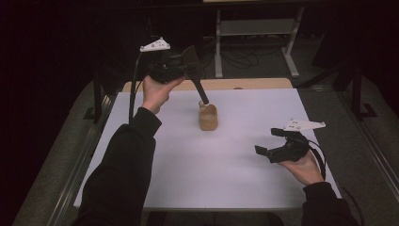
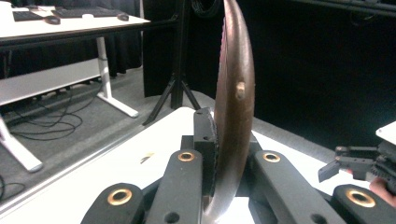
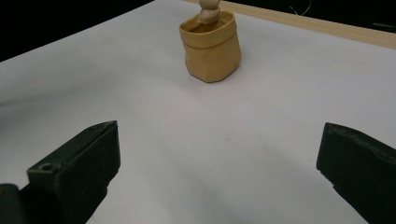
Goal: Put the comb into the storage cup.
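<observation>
White tabletop (image 1: 188, 160) under dim light, dark room beyond. Nearest, right gripper (image 1: 272, 149) low over the sheet, jaws spread wide with nothing between — bare white ahead of the fingertips. Farther out, well past those tips, tan paper bag (image 3: 211, 46) upright, mouth rolled open. Beyond it, left gripper (image 2: 219, 154) raised, jaws clamped on a dark scoop (image 2: 236, 93) — handle running down from the fingers, far end dipped into the bag's mouth.
</observation>
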`<action>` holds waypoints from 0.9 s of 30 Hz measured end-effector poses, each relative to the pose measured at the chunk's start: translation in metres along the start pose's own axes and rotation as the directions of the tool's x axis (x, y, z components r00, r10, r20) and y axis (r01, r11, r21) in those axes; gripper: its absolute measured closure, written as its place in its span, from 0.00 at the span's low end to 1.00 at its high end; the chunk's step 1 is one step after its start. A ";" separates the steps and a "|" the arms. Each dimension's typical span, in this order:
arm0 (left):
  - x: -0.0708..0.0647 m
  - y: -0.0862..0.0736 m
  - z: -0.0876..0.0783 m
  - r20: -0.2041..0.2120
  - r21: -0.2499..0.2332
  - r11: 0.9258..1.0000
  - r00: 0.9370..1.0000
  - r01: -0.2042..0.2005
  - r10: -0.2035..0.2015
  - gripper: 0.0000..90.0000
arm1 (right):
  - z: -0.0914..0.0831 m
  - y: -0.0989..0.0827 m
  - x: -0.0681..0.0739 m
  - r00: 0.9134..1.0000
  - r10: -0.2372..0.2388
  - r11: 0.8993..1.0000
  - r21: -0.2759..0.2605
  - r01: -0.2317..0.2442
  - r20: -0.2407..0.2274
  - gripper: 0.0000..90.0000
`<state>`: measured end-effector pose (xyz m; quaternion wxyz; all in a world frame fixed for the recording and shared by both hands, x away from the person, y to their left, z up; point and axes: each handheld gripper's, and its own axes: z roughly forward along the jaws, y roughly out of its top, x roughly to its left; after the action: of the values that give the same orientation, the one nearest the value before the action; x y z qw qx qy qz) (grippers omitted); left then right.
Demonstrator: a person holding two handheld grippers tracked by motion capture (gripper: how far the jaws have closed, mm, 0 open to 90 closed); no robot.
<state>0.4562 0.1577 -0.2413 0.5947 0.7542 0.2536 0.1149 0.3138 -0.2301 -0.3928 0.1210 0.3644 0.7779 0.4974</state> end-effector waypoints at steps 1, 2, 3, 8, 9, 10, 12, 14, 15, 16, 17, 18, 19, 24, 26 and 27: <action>0.000 -0.001 0.001 -0.001 0.004 1.000 1.000 -0.002 0.002 0.95 | 0.000 -0.001 0.000 1.000 -0.001 1.000 0.002 0.001 0.002 0.00; 0.000 -0.002 0.002 -0.004 0.010 1.000 1.000 -0.004 0.004 0.95 | 0.000 -0.002 -0.001 1.000 0.002 1.000 0.003 -0.002 0.004 0.00; 0.001 -0.004 0.003 -0.005 0.016 1.000 1.000 -0.005 0.005 0.95 | 0.000 -0.003 -0.001 1.000 0.003 1.000 0.003 -0.003 0.005 0.00; 0.004 -0.009 0.004 -0.010 0.025 1.000 1.000 0.005 -0.005 0.95 | -0.002 -0.006 -0.004 1.000 0.010 1.000 0.002 -0.010 0.014 0.00; 0.004 -0.009 0.005 -0.011 0.027 1.000 1.000 0.006 -0.005 0.95 | -0.002 -0.006 -0.004 1.000 0.011 1.000 0.001 -0.011 0.014 0.00; 0.005 -0.010 0.005 -0.013 0.028 1.000 1.000 0.007 -0.007 0.95 | -0.002 -0.006 -0.004 1.000 0.012 1.000 0.001 -0.012 0.015 0.00; 0.006 -0.011 0.005 -0.012 0.030 1.000 1.000 0.010 -0.010 0.95 | -0.002 -0.007 -0.005 1.000 0.011 1.000 0.000 -0.011 0.016 0.00; 0.006 -0.012 0.005 -0.014 0.030 0.999 1.000 0.013 -0.013 0.95 | -0.002 -0.007 -0.005 1.000 0.012 1.000 0.000 -0.012 0.017 0.00; 0.006 -0.012 0.006 -0.014 0.033 0.999 1.000 0.012 -0.011 0.95 | -0.002 -0.007 -0.005 1.000 0.013 1.000 0.001 -0.013 0.016 0.00; 0.006 -0.013 0.006 -0.013 0.033 0.999 1.000 0.014 -0.013 0.95 | -0.001 -0.007 -0.005 1.000 0.013 1.000 0.002 -0.013 0.017 0.00; 0.006 -0.014 0.007 -0.014 0.036 0.999 1.000 0.013 -0.013 0.95 | -0.001 -0.007 -0.005 1.000 0.013 1.000 0.003 -0.013 0.017 0.00; 0.006 -0.014 0.007 -0.014 0.038 0.999 1.000 0.013 -0.012 0.95 | -0.001 -0.007 -0.005 1.000 0.012 1.000 0.003 -0.012 0.018 0.00; 0.006 -0.015 0.008 -0.015 0.039 0.999 1.000 0.009 -0.009 0.95 | -0.001 -0.007 -0.005 1.000 0.011 1.000 0.004 -0.012 0.018 0.00; 0.005 -0.019 0.012 -0.006 0.029 0.999 1.000 0.019 -0.019 0.95 | -0.001 -0.008 -0.005 1.000 0.010 1.000 0.003 -0.010 0.018 0.00; 0.005 -0.021 0.014 -0.009 0.035 0.999 1.000 0.017 -0.016 0.95 | -0.001 -0.008 -0.005 1.000 0.011 1.000 0.002 -0.011 0.018 0.00; 0.005 -0.022 0.015 -0.010 0.035 0.999 1.000 0.017 -0.017 0.95 | -0.001 -0.008 -0.005 1.000 0.011 1.000 0.003 -0.012 0.019 0.00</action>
<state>0.4625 0.1514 -0.2668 0.5810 0.7618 0.2649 0.1090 0.3131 -0.2364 -0.3997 0.1248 0.3737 0.7754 0.4935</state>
